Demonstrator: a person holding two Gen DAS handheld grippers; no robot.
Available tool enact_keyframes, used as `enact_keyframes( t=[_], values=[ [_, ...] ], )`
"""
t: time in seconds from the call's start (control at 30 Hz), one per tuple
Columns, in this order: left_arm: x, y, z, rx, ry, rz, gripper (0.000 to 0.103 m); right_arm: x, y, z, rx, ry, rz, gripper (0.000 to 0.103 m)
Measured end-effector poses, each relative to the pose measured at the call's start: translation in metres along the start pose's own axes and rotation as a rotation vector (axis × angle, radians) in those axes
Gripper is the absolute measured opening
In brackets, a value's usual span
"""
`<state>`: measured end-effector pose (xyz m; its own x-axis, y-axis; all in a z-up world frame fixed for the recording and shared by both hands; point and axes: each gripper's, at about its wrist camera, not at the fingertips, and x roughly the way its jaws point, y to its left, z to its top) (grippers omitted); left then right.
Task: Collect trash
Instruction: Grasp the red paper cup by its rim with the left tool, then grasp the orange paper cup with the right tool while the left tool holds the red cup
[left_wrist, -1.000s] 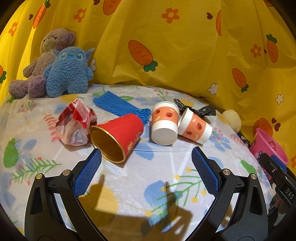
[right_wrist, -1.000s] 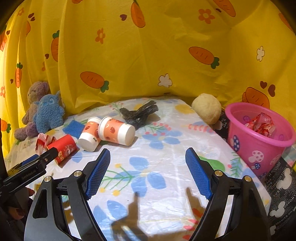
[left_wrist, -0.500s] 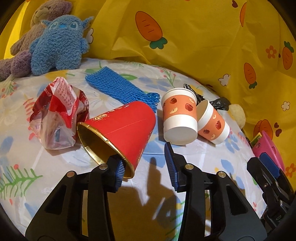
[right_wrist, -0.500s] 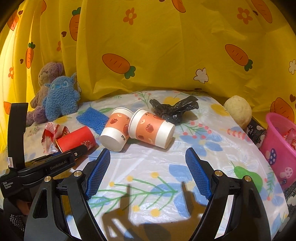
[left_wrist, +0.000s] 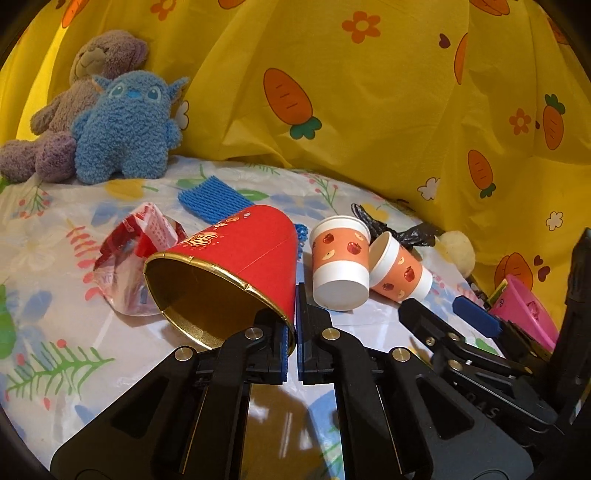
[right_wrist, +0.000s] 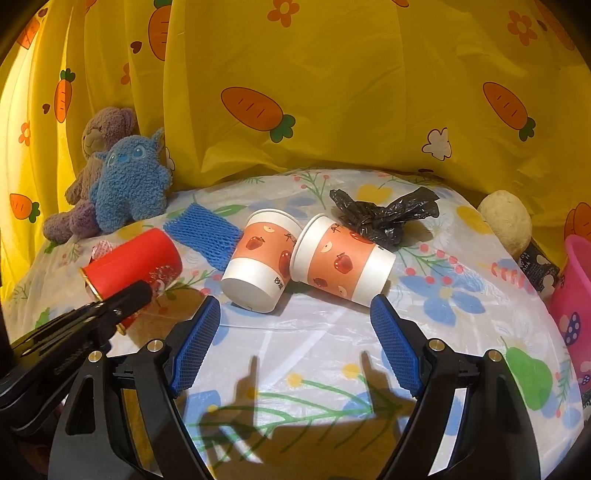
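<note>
Trash strewn mid-table (right_wrist: 332, 332), awaiting pink bin (right_wrist: 576, 295) at right edge. Red cup (left_wrist: 236, 266) on its side, mouth facing left gripper (left_wrist: 291, 332): rim pinched between pressed-together pads, ready for lifting. Two apple cups (right_wrist: 325, 258) tipped together just ahead of right gripper (right_wrist: 295, 332), spread wide, holding nothing.

Bare cloth (right_wrist: 314, 343) before two cups (right_wrist: 306, 258)
</note>
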<state>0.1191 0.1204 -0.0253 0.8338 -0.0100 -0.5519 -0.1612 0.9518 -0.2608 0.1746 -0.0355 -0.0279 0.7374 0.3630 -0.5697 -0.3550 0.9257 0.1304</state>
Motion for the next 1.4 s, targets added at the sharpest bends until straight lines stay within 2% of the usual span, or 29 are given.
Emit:
enact_keyframes(
  t=[0.3,0.63,0.87,0.97,1.27,1.4],
  values=[
    [-0.027,0.018,0.002,-0.024,-0.054,0.050,0.002,0.036,0.020,0.016,0.020,0.072,0.029,0.081],
    [-0.028,0.028,0.001,-0.027,-0.047,0.032,0.002,0.069,0.026,0.021,0.056,0.126,-0.004,0.075],
    [-0.025,0.027,0.001,-0.023,-0.035,0.011,0.002,0.083,0.024,0.022,0.061,0.152,-0.023,0.066],
    [-0.025,0.028,0.001,-0.021,-0.032,0.006,0.002,0.086,0.024,0.021,0.055,0.164,-0.025,0.056],
    [-0.024,0.027,0.000,-0.022,-0.025,-0.003,0.002,0.090,0.021,0.019,0.075,0.170,-0.013,0.056],
    [-0.023,0.027,0.000,-0.019,-0.020,-0.007,0.002,0.091,0.022,0.020,0.077,0.161,-0.010,0.059]
  ],
)
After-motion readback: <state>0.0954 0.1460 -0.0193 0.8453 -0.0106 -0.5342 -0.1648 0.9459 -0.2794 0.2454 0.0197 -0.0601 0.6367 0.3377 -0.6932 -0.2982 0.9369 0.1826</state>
